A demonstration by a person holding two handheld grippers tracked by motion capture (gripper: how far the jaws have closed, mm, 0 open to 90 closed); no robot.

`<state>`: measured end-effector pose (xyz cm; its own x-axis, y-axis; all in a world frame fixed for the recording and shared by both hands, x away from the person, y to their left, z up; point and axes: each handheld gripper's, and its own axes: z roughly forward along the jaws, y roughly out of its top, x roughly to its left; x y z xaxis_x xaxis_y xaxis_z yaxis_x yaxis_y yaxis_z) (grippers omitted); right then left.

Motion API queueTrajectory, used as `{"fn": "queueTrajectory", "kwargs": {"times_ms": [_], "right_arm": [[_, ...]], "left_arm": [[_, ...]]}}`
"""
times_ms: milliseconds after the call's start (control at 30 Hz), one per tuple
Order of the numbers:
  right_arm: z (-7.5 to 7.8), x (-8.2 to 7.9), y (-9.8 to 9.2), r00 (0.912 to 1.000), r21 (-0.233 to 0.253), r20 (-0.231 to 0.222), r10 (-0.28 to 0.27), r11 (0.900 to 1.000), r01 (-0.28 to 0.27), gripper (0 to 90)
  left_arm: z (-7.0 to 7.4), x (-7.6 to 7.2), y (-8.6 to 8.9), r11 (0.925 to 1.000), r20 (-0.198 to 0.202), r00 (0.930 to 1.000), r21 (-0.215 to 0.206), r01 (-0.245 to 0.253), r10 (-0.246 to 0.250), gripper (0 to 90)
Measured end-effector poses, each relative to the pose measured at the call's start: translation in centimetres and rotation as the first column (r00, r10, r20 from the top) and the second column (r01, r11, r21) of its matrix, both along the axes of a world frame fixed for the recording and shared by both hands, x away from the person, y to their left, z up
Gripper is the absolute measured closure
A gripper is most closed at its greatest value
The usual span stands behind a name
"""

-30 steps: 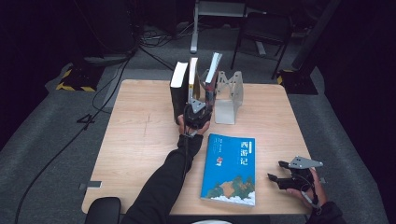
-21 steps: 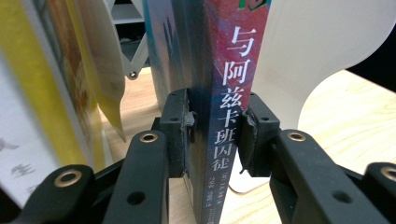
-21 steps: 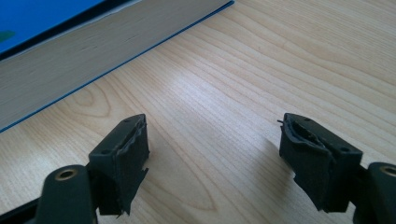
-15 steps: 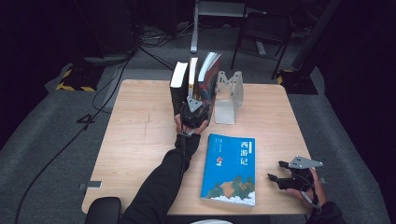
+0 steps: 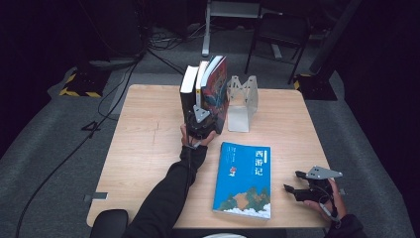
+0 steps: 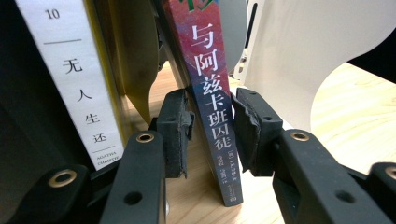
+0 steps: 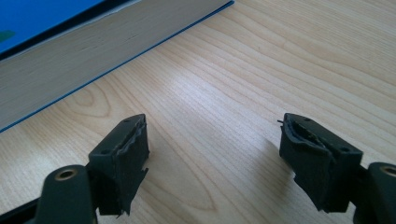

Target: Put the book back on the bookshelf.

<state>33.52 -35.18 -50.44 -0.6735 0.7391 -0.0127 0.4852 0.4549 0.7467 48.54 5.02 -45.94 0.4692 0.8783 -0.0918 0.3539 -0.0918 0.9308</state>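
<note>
Red book (image 6: pixel 211 98): standing upright at the back of the counter (image 5: pixel 143 144), rightmost of a row of three, its spine sitting between the left gripper's jaws.
Left gripper (image 6: pixel 210 123): jaws flanking the spine; I cannot tell whether the pads are pinching it or just bracketing it.
Tipping risk: the book is leaning slightly; a loose or low hold is likely letting it topple toward the white bookend (image 5: pixel 242 101), standing just to its right.
Neighbour risk: the white-spined book (image 6: pixel 74 79) is standing close, so a sideways nudge may be knocking the row over.
Right gripper (image 7: pixel 215 158): hanging open over bare wood near the blue book (image 5: pixel 245 178), lying flat, too far off to be steadying anything.
</note>
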Motion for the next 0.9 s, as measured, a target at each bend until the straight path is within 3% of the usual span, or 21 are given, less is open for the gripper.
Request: {"fn": "queueTrajectory", "kwargs": {"times_ms": [233,400,600,900], "right_arm": [[0.0,0.0,0.0,1.0000,0.000,0.000,0.000,1.000,0.000,23.9],[0.0,0.0,0.0,1.0000,0.000,0.001,0.001,1.000,-0.001,23.8],[0.0,0.0,0.0,1.0000,0.001,0.000,0.000,1.000,0.000,23.8],[0.0,0.0,0.0,1.0000,0.001,0.000,0.000,1.000,0.000,23.8]], "left_arm": [[0.3,-0.3,0.2,0.9982,0.008,0.9995,0.051,0.030,-0.031,66.6],[0.7,-0.4,0.6,0.9930,0.020,0.9977,0.100,0.063,-0.065,66.4],[1.0,-0.1,0.8,0.9912,0.010,0.9964,0.104,0.082,-0.084,66.0],[1.6,-0.5,1.3,0.9778,0.002,0.9903,0.158,0.137,-0.139,64.4]]}}
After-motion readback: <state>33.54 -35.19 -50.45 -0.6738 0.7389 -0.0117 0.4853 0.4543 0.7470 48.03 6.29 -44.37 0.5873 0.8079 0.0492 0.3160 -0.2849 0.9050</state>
